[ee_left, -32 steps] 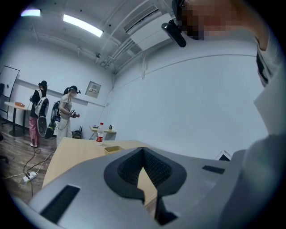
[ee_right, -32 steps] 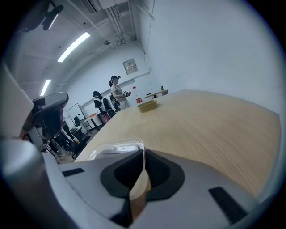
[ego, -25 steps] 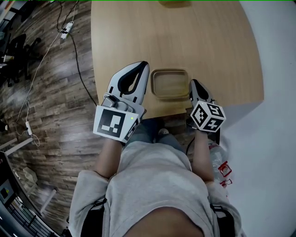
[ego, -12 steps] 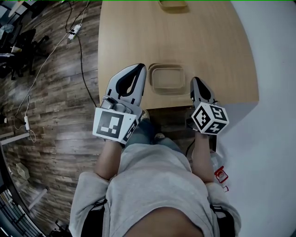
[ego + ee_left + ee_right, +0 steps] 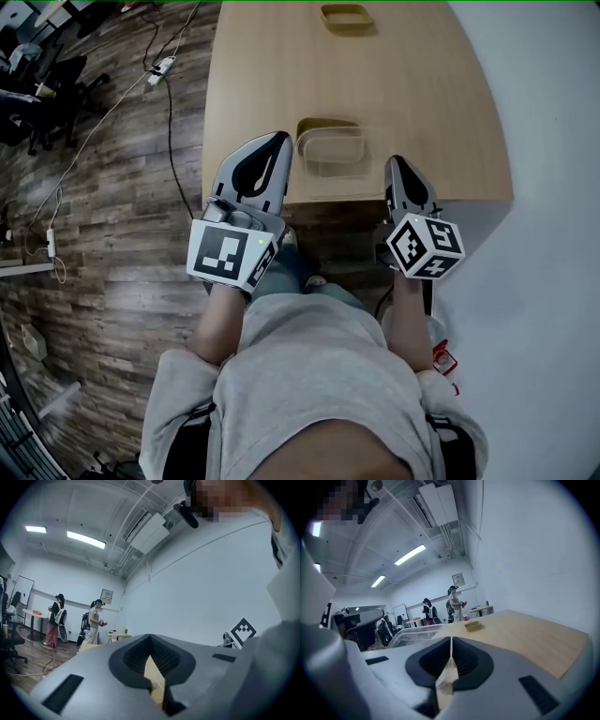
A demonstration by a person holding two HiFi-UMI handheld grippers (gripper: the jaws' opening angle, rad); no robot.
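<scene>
A clear plastic container (image 5: 330,150) stands on the wooden table (image 5: 422,103) near its front edge; its rim also shows in the right gripper view (image 5: 417,633). My left gripper (image 5: 280,138) is shut with nothing in it, its tip just left of the container, over the table's front corner. It points up and across the room (image 5: 150,637). My right gripper (image 5: 396,164) is shut and empty too, to the right of the container at the table's front edge. Its jaws meet in a thin line (image 5: 451,640).
A smaller shallow container (image 5: 345,16) lies at the table's far end (image 5: 473,626). Cables and a power strip (image 5: 161,66) lie on the wood floor at left, with office chairs (image 5: 37,94) beyond. A white wall runs along the right. Two people (image 5: 96,620) stand far back.
The table and the container have slid away from me in the head view. Both grippers now sit nearer the front edge and point higher. Their jaws stay shut.
</scene>
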